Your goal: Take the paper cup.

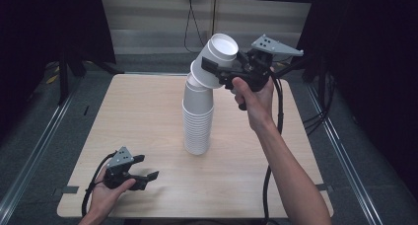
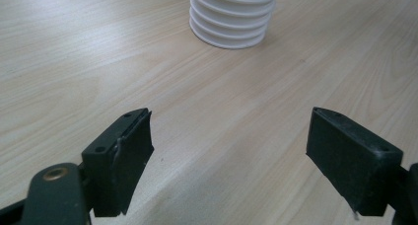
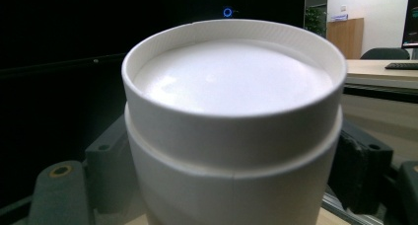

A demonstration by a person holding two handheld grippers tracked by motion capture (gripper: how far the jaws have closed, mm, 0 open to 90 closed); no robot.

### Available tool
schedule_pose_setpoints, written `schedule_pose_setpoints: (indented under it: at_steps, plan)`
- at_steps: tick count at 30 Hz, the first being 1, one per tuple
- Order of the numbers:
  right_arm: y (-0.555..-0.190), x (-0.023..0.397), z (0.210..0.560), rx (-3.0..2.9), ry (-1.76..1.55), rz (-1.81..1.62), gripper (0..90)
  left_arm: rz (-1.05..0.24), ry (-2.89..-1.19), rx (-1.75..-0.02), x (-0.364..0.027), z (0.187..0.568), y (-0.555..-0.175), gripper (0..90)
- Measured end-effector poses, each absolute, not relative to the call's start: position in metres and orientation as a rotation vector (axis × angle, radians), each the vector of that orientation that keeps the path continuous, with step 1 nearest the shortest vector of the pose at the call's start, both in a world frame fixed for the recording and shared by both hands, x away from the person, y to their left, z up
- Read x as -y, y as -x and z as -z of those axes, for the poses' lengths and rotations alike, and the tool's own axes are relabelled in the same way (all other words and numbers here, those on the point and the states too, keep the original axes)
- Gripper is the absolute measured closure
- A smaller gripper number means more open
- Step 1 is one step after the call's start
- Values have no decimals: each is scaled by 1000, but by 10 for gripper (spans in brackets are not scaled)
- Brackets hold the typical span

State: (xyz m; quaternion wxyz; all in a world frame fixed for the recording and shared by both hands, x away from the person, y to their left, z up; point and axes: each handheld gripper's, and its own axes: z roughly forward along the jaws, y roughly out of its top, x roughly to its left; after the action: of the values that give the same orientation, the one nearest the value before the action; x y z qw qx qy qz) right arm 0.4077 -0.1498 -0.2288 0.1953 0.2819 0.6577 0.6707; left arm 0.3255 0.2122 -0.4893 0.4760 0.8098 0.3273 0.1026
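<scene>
Paper cups [image 1: 198, 119] are standing upturned in a tall stack mid-desk [image 1: 148, 116]; the right hand-held gripper [image 1: 217, 69] is clamping the top cups [image 1: 217, 55], tilting them, probably to separate them. Near the desk's front-left corner, the left hand-held gripper [image 2: 229, 146] is resting wide apart, holding nothing. Those cups' base [image 3: 231, 77] is facing its camera.

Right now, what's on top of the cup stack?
On the cup stack a tilted white cup, base up, leans right, clamped by the right gripper. Another cup's rim shows just beneath it. How deep they nest is hidden inside.
</scene>
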Motion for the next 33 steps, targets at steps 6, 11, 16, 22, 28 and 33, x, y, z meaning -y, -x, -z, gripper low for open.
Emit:
schedule_pose_setpoints:
  at_steps: [6, 11, 16, 22, 28, 33]
  plan:
    - [-399, 166, 229, -1844, -836, -1834, 200, -251, -1975, -811, -214, 490, -330, 174]
    - [-391, 176, 232, -1852, -845, -1810, 201, -270, -1974, -823, -215, 488, -336, 174]
    - [-374, 181, 235, -1874, -826, -1776, 201, -264, -1969, -820, -216, 483, -339, 171]
    - [-361, 188, 250, -1900, -828, -1778, 201, -255, -1944, -765, -210, 471, -341, 169]
    - [-353, 203, 271, -1895, -891, -1814, 202, -245, -1936, -731, -201, 462, -342, 165]
    - [-354, 208, 286, -1921, -917, -1786, 203, -236, -1934, -716, -195, 458, -345, 161]
